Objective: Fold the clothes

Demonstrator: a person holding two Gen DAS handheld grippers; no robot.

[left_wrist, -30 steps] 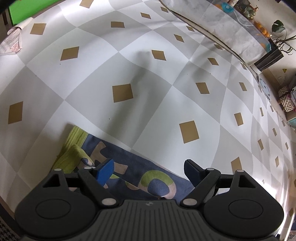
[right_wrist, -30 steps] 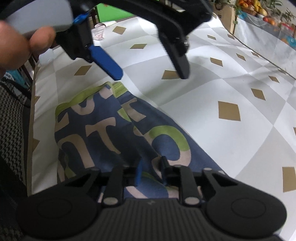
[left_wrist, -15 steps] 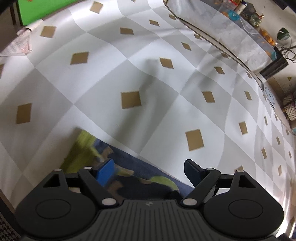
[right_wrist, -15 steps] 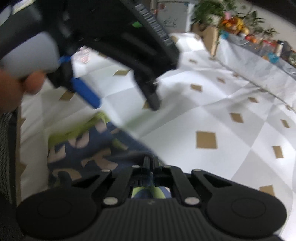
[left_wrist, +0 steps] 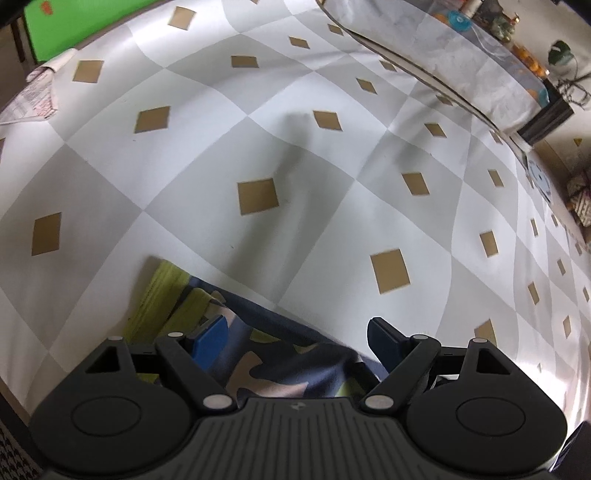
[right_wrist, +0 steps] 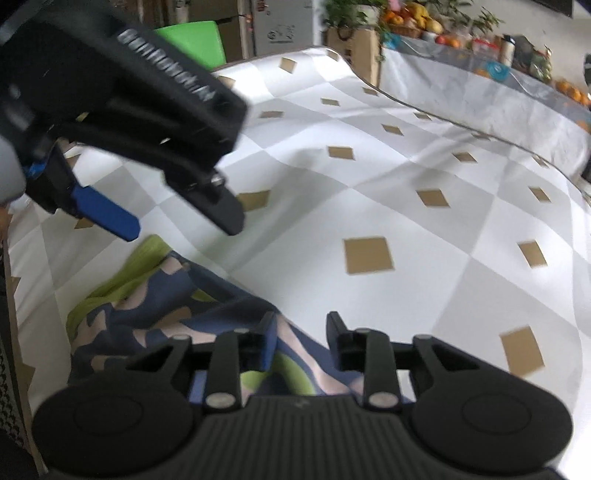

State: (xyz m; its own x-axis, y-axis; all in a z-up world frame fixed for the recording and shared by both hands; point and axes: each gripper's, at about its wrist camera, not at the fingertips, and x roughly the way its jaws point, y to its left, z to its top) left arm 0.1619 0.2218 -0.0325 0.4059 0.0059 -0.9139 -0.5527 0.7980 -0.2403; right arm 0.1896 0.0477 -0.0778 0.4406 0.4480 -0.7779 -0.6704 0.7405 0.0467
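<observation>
— Where is the garment (right_wrist: 155, 317) sitting right now?

— Low and left in the right wrist view, bunched on the checked tablecloth (right_wrist: 406, 229). It is dark blue with beige shapes and lime green patches, and a lime green edge shows at its upper left. In the left wrist view the same cloth (left_wrist: 280, 354) lies along the bottom of the frame, between and under the fingers.

— And the right gripper (right_wrist: 301, 341)?

— Its jaws have just been opening. There is a modest gap between the two fingers at the bottom centre of the frame, and the blue and green fabric lies under and between them. The picture is blurred there, but the pads do not look pressed on the cloth.

— The left gripper (right_wrist: 184, 227)?

— Spread wide. In the right wrist view it hangs in the upper left of the frame, above the lime green edge of the garment, with its blue pad (right_wrist: 107, 212) and black finger well apart and nothing between them. Its own camera shows the same: two fingers far apart over the cloth, not touching it as far as I can tell.

— Anything else on the table?

— A printed paper (left_wrist: 33, 99) at the upper left edge in the left wrist view. A second table (right_wrist: 480, 96) with a grey cover stands at the upper right, with fruit (right_wrist: 417, 22) on it.
</observation>
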